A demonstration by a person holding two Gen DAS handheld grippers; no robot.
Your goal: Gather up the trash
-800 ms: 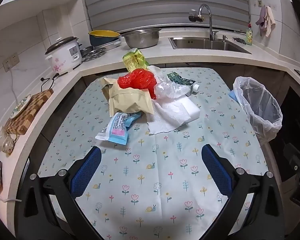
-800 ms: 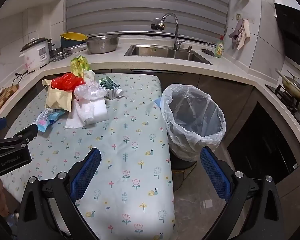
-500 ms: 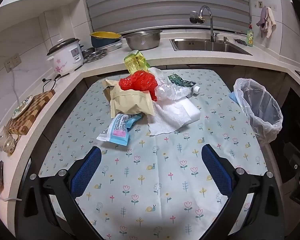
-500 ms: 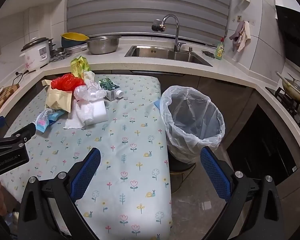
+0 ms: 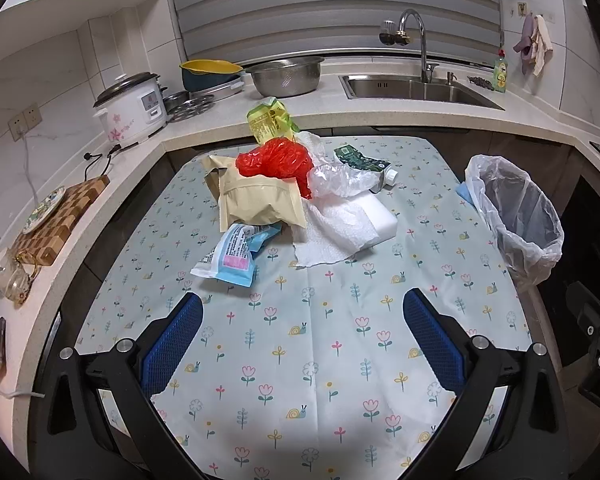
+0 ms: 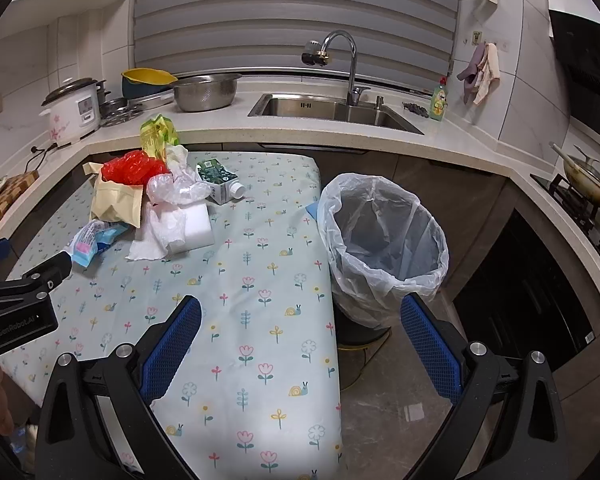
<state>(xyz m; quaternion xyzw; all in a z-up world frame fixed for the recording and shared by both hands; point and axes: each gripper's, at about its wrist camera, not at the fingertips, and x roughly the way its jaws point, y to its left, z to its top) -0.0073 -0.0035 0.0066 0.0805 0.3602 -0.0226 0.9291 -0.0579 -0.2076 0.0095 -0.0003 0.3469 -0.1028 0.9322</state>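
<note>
A heap of trash lies at the far side of the flowered table [image 5: 300, 360]: a tan pouch [image 5: 258, 202], a red plastic bag [image 5: 278, 162], a blue wrapper [image 5: 236, 256], white paper towel [image 5: 332, 228], clear plastic [image 5: 340, 180], a green carton [image 5: 362, 162] and a yellow-green packet [image 5: 270, 122]. A bin with a clear liner [image 6: 382, 236] stands off the table's right edge. My left gripper [image 5: 302, 336] is open and empty, short of the heap. My right gripper [image 6: 300, 340] is open and empty over the table's right edge, near the bin.
A counter wraps around behind with a rice cooker [image 5: 134, 106], a steel bowl [image 5: 286, 76], a sink [image 5: 412, 88] and a cutting board [image 5: 60, 216]. A stove with a pan [image 6: 588, 188] is at the right. The left gripper's body [image 6: 20, 300] shows in the right wrist view.
Both grippers have drifted slightly back and up; the heap and the bin sit a little lower in view. Nothing was grasped or moved.
</note>
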